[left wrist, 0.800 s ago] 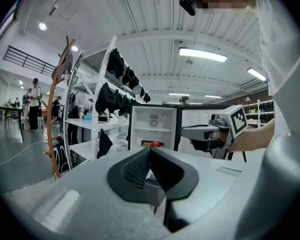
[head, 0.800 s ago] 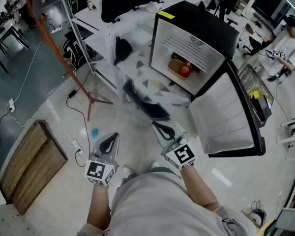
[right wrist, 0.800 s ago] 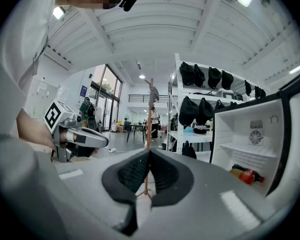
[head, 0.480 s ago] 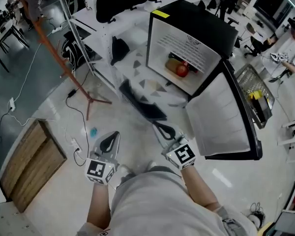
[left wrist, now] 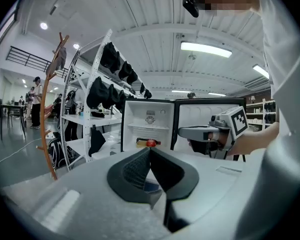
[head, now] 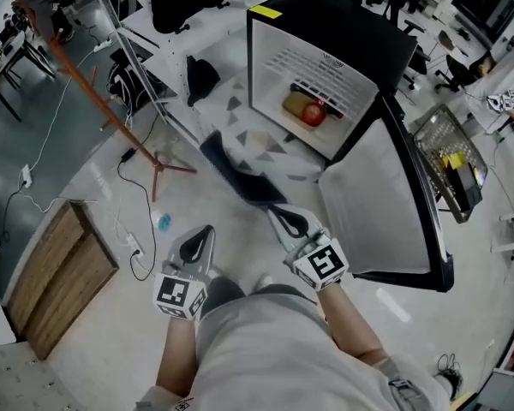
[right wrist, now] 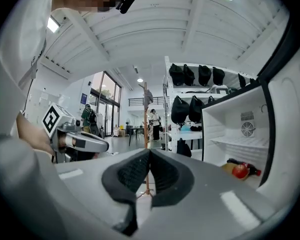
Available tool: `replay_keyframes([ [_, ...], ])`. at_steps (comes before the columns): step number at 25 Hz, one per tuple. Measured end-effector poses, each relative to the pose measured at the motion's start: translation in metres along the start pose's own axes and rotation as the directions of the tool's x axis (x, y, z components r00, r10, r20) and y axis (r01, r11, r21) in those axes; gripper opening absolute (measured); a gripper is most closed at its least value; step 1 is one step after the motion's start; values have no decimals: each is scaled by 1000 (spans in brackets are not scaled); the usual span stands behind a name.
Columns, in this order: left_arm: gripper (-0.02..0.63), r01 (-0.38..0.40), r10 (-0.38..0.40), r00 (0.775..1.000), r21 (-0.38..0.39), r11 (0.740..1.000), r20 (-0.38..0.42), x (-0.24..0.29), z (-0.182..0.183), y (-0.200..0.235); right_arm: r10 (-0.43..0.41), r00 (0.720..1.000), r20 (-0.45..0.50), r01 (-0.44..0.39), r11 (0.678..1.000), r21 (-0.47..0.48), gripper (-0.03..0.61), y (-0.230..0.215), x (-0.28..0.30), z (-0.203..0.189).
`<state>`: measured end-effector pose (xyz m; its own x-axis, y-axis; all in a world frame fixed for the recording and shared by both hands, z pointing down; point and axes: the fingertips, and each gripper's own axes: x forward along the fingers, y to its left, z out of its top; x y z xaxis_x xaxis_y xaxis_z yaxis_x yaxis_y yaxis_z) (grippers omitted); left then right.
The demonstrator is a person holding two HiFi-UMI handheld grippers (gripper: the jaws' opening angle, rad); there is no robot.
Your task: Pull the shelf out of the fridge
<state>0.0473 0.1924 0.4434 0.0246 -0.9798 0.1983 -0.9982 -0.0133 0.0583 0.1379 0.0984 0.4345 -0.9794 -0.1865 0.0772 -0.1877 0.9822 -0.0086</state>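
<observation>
A small black fridge (head: 343,26) stands on the floor ahead with its door (head: 379,202) swung wide to the right. Its white wire shelf (head: 324,68) sits inside, above a red apple (head: 313,116) and a yellowish item on the bottom. In the left gripper view the shelf (left wrist: 149,127) shows far beyond my left gripper (left wrist: 149,151), which is shut and empty. My right gripper (right wrist: 149,153) is also shut with nothing in it, and the shelf (right wrist: 240,142) lies off to its right. In the head view the left gripper (head: 200,236) and right gripper (head: 284,221) hover well short of the fridge.
A white rack (head: 167,37) with black bags stands left of the fridge. A wooden coat stand (head: 111,114), floor cables and a wooden board (head: 56,272) lie to the left. A dark object (head: 240,176) lies on a patterned mat (head: 265,148) before the fridge. A wire basket (head: 450,157) sits right.
The head view has shifted so the fridge sits nearer and more central. Both grippers have edged slightly forward and stay shut.
</observation>
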Motion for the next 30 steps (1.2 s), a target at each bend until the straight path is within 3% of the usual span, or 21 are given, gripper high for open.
replay_keyframes([
  [9,9,40,-40,999,-10,999,1,35,2,41,-43,999,-22,43,999,4,2,-24,37,-8],
  [22,9,123,-123,992,-33,992,6,78,18,183,-152,987,-58,150,988,-46,2,-54,172,13],
  [30,9,218,-219,976,-46,975,-7,97,17,238,-249,965,-83,241,966,-88,2,-62,222,20],
])
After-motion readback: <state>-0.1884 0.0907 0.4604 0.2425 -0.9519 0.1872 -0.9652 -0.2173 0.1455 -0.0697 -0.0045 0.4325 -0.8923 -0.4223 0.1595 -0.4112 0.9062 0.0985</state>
